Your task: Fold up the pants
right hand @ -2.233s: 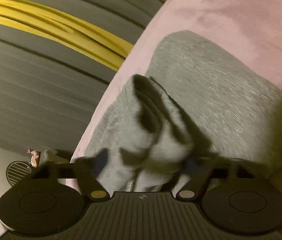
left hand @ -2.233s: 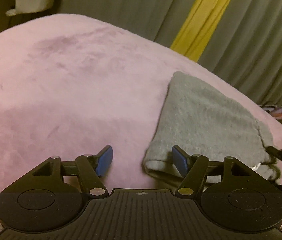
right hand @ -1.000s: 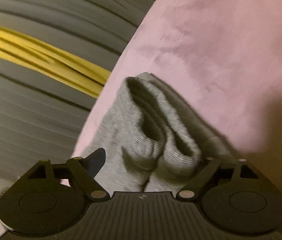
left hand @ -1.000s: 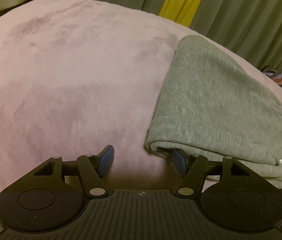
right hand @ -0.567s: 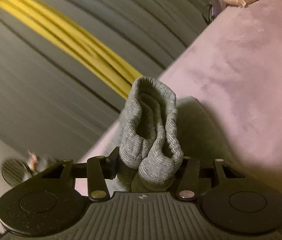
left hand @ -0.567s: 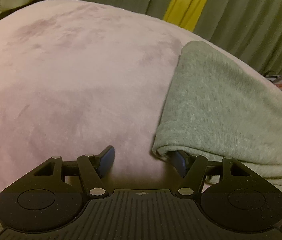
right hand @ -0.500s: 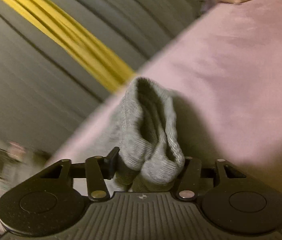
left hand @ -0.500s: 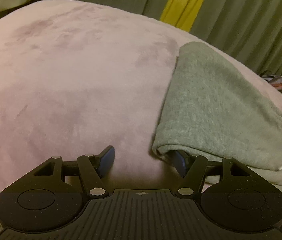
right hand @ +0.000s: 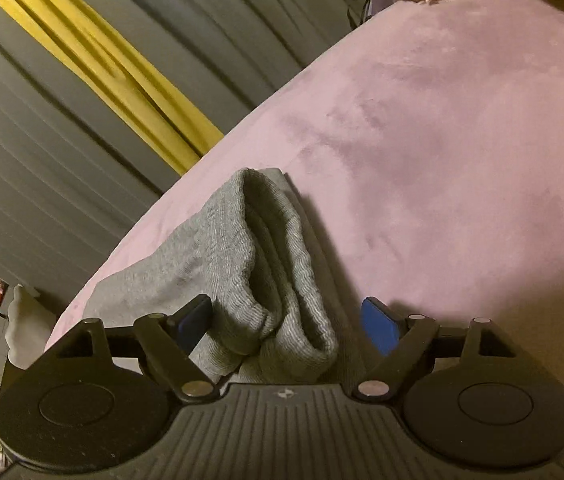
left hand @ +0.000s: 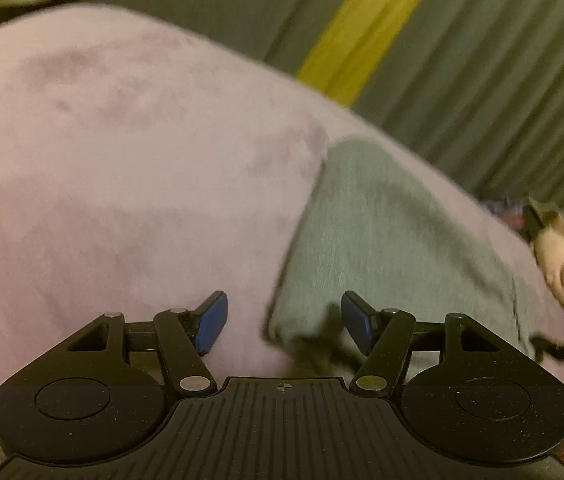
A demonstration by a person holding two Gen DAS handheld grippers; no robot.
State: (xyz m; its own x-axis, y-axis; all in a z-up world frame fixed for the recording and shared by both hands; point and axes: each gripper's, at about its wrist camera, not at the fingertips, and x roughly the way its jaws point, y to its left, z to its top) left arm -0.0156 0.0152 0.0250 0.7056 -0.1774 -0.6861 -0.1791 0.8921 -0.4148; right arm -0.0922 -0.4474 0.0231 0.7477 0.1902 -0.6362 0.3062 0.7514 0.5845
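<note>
Right wrist view: right gripper [right hand: 288, 322] jaws just opening, straddling folded grey knit pants [right hand: 265, 280] lying on pink plush blanket [right hand: 442, 160]; left gripper [left hand: 284, 322] gaping beside them.

Both grippers are black plastic with ribbed bodies, round discs, silver pivot screws and blue-padded jaws.

Dim, warm light throughout. Left wrist view smeared by motion blur; right wrist view sharper. Straight curtain [right hand: 81, 152] pleats bowed by fisheye. Soft shadow cast beside pants [right hand: 265, 264].
</note>
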